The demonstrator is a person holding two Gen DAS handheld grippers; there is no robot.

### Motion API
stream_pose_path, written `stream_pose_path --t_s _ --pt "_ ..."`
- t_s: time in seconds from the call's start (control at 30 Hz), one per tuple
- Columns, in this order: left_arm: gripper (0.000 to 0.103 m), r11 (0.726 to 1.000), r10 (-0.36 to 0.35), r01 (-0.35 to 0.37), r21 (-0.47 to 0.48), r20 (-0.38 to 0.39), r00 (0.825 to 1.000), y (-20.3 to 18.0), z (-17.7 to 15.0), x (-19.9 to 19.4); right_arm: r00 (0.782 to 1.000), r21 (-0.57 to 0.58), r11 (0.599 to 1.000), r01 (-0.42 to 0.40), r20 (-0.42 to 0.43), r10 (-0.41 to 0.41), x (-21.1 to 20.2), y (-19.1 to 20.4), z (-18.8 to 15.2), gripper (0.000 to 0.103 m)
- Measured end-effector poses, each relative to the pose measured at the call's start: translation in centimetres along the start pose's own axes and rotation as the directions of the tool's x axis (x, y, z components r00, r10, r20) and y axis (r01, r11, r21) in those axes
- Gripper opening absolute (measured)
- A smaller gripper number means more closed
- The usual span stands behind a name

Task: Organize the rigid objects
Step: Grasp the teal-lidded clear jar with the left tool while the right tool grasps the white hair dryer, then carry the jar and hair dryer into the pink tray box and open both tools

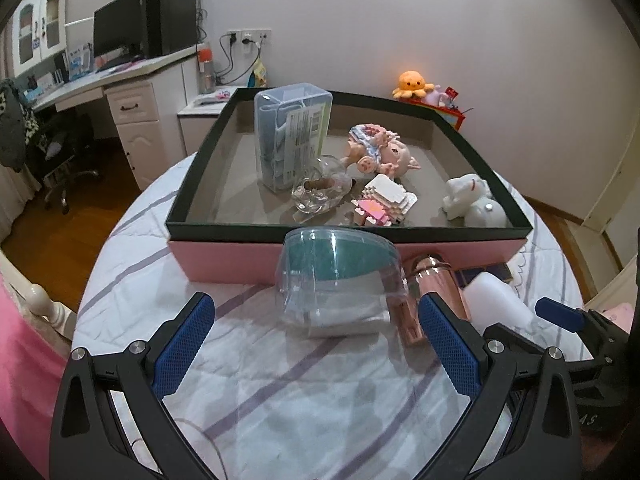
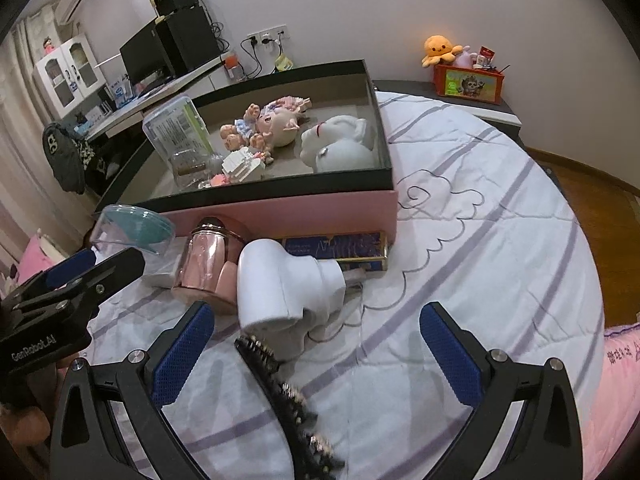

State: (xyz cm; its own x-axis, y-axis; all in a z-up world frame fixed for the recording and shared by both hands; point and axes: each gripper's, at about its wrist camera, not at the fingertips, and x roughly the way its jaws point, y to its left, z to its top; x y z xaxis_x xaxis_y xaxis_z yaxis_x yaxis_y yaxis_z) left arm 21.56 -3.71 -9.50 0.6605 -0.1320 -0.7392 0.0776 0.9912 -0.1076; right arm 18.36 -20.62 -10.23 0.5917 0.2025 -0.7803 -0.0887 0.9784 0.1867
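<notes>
A pink box with a dark rim (image 1: 224, 224) (image 2: 280, 204) stands on the bed and holds a clear plastic container (image 1: 292, 132), a glass jar (image 1: 320, 190), a doll (image 1: 384, 152), a block model (image 1: 384, 200) and a white toy (image 1: 472, 200). In front of it lie a clear case with a teal insert (image 1: 336, 280) (image 2: 132, 232), a rose-gold bottle (image 1: 432, 284) (image 2: 208, 264), a white hair dryer (image 2: 284, 284), a blue and gold box (image 2: 340, 248) and a black hairbrush (image 2: 288, 396). My left gripper (image 1: 316, 344) is open just before the clear case. My right gripper (image 2: 316, 348) is open over the hairbrush, near the dryer.
The bed cover (image 2: 480, 240) is white with purple stripes. A desk with a monitor (image 1: 120, 32) stands at the far left, with a chair (image 1: 60, 152) beside it. An orange plush and a red box (image 2: 468, 80) sit on a shelf at the back right.
</notes>
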Motion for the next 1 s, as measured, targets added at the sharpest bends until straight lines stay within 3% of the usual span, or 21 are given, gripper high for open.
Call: stream_pose_path --t_s 0.17,0.23,0.3,0.37,0.5,1.0 --pt "0.099 1.000 0.001 -0.001 0.006 -0.006 1.000 0.0 0.3 1.4 0.999 -0.025 0.999 -0.032 -0.011 0.032 1.1 0.3 0.2 0.095" --pt "0.072 1.000 -0.026 0.026 0.001 -0.029 0.999 0.2 0.3 2.0 0.998 -0.033 0.998 -0.053 -0.018 0.053 1.2 0.5 0.0 0.087" --pt "0.071 0.999 -0.047 0.047 -0.013 -0.034 0.998 0.4 0.2 2.3 0.997 -0.048 0.996 -0.078 -0.031 0.077 1.3 0.9 -0.3 0.069" --pt "0.071 0.998 -0.056 0.056 -0.012 -0.030 0.998 0.6 0.0 2.2 0.996 -0.053 0.995 -0.083 -0.028 0.082 1.1 1.0 -0.5 0.065" --pt "0.071 0.998 -0.056 0.056 -0.018 -0.021 0.998 1.0 -0.4 1.6 0.992 -0.002 0.992 -0.128 -0.018 0.127 0.7 0.0 -0.4 0.063" --pt "0.071 0.998 -0.046 0.046 -0.030 0.007 0.999 2.2 -1.1 -1.0 0.986 0.030 0.986 -0.165 0.005 0.164 1.0 -0.3 -0.2 0.060"
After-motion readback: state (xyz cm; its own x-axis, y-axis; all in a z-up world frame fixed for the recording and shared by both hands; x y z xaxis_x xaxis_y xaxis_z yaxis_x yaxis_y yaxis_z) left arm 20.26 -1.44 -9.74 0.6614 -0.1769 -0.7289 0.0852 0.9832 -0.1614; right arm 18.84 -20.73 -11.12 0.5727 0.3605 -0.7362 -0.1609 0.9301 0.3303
